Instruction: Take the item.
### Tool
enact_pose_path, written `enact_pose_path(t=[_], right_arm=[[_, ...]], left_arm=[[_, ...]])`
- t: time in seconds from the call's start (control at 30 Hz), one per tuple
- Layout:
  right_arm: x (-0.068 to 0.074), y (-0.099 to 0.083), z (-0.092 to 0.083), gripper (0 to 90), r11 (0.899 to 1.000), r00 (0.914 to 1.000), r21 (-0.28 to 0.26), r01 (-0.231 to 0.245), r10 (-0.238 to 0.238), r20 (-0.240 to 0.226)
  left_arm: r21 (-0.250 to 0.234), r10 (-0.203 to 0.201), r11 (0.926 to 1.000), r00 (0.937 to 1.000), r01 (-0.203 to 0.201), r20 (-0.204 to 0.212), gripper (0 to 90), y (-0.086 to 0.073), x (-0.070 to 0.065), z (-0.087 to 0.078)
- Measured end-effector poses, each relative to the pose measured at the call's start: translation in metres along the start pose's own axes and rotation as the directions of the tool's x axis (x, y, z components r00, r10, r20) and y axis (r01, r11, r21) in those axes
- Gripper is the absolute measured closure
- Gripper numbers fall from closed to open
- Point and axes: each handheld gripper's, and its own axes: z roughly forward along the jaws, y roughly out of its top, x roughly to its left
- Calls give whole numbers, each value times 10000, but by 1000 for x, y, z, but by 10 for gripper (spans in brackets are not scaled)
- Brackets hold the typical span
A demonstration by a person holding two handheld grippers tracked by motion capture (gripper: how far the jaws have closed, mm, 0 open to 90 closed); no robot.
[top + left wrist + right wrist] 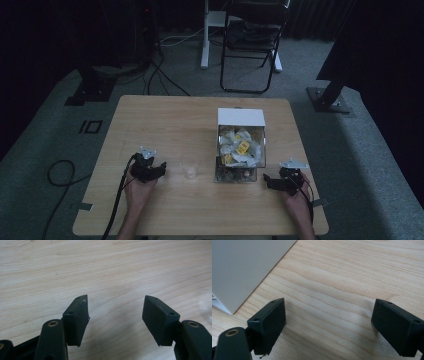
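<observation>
Left gripper [159, 171]: resting low on the table, held in the person's left hand [139, 189]; jaws standing partly apart with nothing between them, bare wood showing in the gap in the left gripper view [116, 318]; pointing toward the small cup, likely lining up for a pinch on it.
Right gripper [268, 180]: sitting at the near right corner of the box, held in the person's right hand [295, 197]; jaws spread wide and gripping nothing [329, 326]; probably waiting its turn or readying to steady the box.
Table [165, 120]: light wood, giving both hands a level rest; far half lying bare.
Box [240, 145]: clear-walled, right of centre, its white lid [241, 117] standing open at the far side so the contents are reachable from above; its pale flank showing at upper left in the right gripper view [239, 267].
Packets [241, 147]: white and yellow sachets heaped loosely inside the box, apparently the stock being drawn from.
Small cup [190, 169]: clear, upright, sitting between the left gripper and the box, just beside the box's near left corner; seemingly placed there as the receiving vessel, close to both tools. Contents too faint to tell.
</observation>
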Motion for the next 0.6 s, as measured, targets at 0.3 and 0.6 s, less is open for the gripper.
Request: enact_pose_path(t=[0.3, 0.6], right_arm=[[0, 0, 0, 119, 10000, 10000, 0, 0, 0, 0], [0, 0, 0, 119, 10000, 10000, -1, 3, -3, 0]], left_arm=[[-491, 216, 9986, 9996, -206, 194, 382, 5, -10, -14], [-906, 496, 9949, 9971, -442, 586, 379, 10, -20, -30]])
